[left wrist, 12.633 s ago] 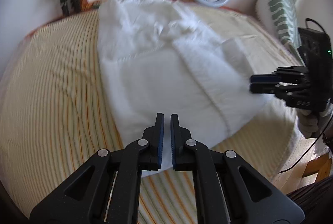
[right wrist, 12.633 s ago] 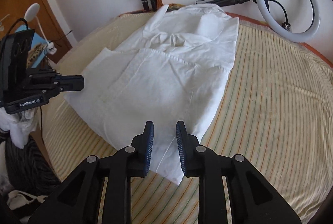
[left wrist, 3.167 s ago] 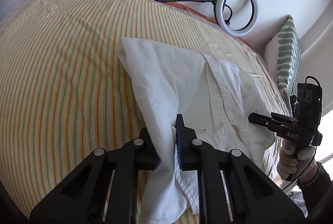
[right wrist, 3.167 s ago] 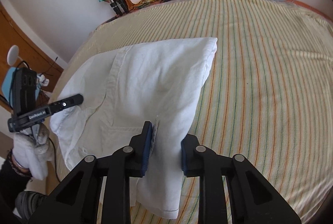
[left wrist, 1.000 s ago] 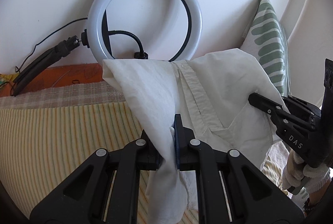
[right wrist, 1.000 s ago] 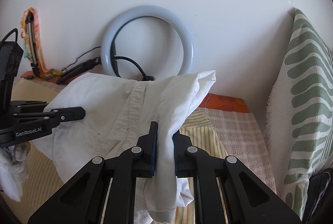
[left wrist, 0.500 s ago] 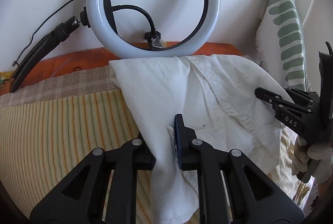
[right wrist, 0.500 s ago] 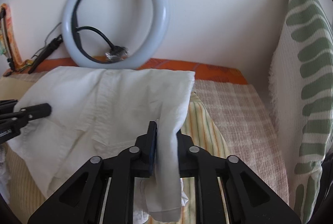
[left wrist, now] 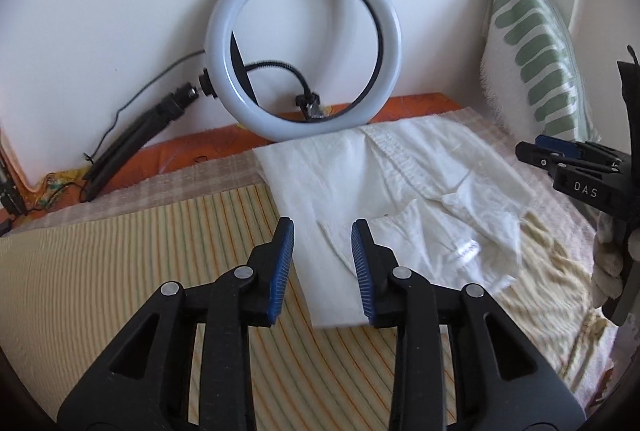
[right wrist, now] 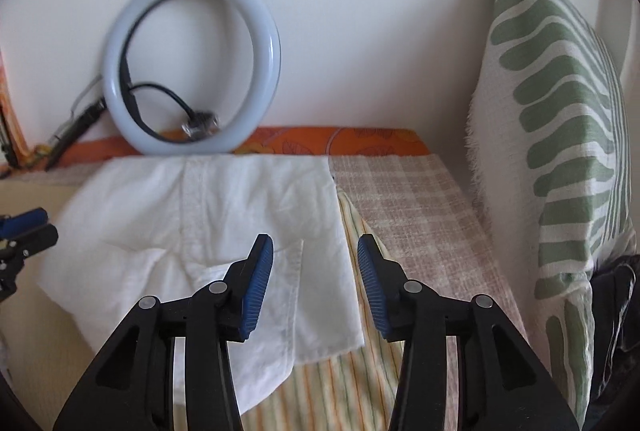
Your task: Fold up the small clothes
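A folded white shirt [left wrist: 404, 199] lies flat at the far corner of the striped bed [left wrist: 132, 271], below the ring light. It also shows in the right wrist view [right wrist: 208, 227]. My left gripper [left wrist: 322, 235] is open and empty, just above the shirt's near left edge. My right gripper [right wrist: 315, 251] is open and empty over the shirt's near right edge. The right gripper also shows at the right of the left wrist view [left wrist: 548, 155], and the left gripper's tips show at the left edge of the right wrist view [right wrist: 28, 225].
A white ring light [left wrist: 304, 63] on a black stand leans against the wall behind the shirt. A green-patterned pillow [right wrist: 560, 135] stands at the right. An orange sheet edge [right wrist: 340, 141] runs along the wall.
Both grippers have opened and let go of the shirt, which now lies flat on the bed. Earlier they carried it, pinched, toward this corner.
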A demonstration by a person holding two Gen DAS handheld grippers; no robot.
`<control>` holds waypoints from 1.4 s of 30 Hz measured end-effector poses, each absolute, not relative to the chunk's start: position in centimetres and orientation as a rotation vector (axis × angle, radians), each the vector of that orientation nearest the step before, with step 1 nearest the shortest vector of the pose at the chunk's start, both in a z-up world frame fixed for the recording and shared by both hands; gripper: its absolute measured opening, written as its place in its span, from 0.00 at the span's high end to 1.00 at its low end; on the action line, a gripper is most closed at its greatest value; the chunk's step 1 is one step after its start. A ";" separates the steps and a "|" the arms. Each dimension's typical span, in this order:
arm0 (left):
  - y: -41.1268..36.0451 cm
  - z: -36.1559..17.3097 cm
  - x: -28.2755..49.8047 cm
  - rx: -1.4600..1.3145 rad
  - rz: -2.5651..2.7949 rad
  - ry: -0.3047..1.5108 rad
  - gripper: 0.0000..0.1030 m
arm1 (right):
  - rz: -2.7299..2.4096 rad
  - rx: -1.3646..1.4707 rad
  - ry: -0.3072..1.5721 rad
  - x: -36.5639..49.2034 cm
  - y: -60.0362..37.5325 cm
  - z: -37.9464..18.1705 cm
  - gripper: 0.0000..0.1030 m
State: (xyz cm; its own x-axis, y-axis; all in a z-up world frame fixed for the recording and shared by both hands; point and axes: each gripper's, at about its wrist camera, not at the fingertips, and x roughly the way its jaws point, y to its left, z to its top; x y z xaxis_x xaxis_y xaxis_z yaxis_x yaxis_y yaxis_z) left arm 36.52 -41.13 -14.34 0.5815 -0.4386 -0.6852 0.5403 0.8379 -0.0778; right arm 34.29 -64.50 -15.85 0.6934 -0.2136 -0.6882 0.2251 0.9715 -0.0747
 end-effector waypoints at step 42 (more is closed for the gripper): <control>-26.6 -4.7 12.2 0.085 -0.665 0.551 0.21 | -0.272 -0.028 0.537 10.2 -47.7 -5.3 0.23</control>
